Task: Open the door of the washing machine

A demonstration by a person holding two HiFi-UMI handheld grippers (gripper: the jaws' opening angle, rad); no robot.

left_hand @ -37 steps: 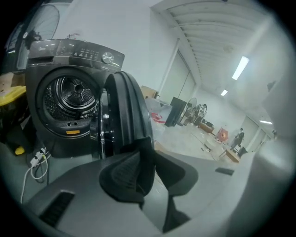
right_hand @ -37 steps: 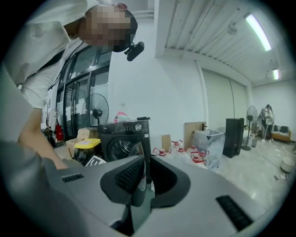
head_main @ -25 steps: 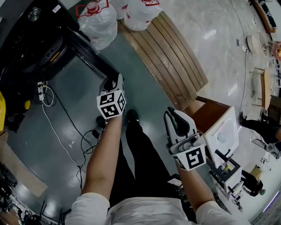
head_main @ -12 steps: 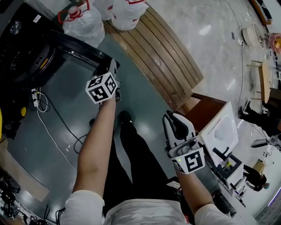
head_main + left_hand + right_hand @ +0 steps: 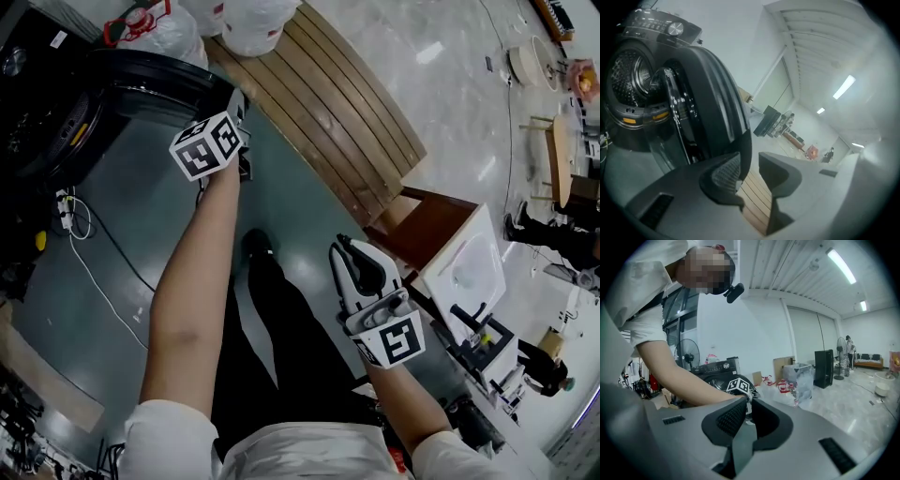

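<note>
door point(image 5: 712, 93) edge behind left gripper point(image 5: 750, 163)

Site: I am working in a large open hall, a workshop or test space rather than a home. Evidence showing:
- ribbed white ceiling point(image 5: 797, 268) carrying strip lights point(image 5: 841, 266);
- glossy grey floor point(image 5: 291, 216) running far back;
- washing machine point(image 5: 656, 33) standing free on that floor, white extension lead point(image 5: 64, 202) trailing beside it;
- slatted wooden bench point(image 5: 347, 122), filled plastic bags point(image 5: 246, 19) and cardboard point(image 5: 780, 366) lying about;
- pedestal fan point(image 5: 688, 352) standing by a glazed wall point(image 5: 679, 310);
- a person point(image 5: 847, 352) standing at the far end.
</note>
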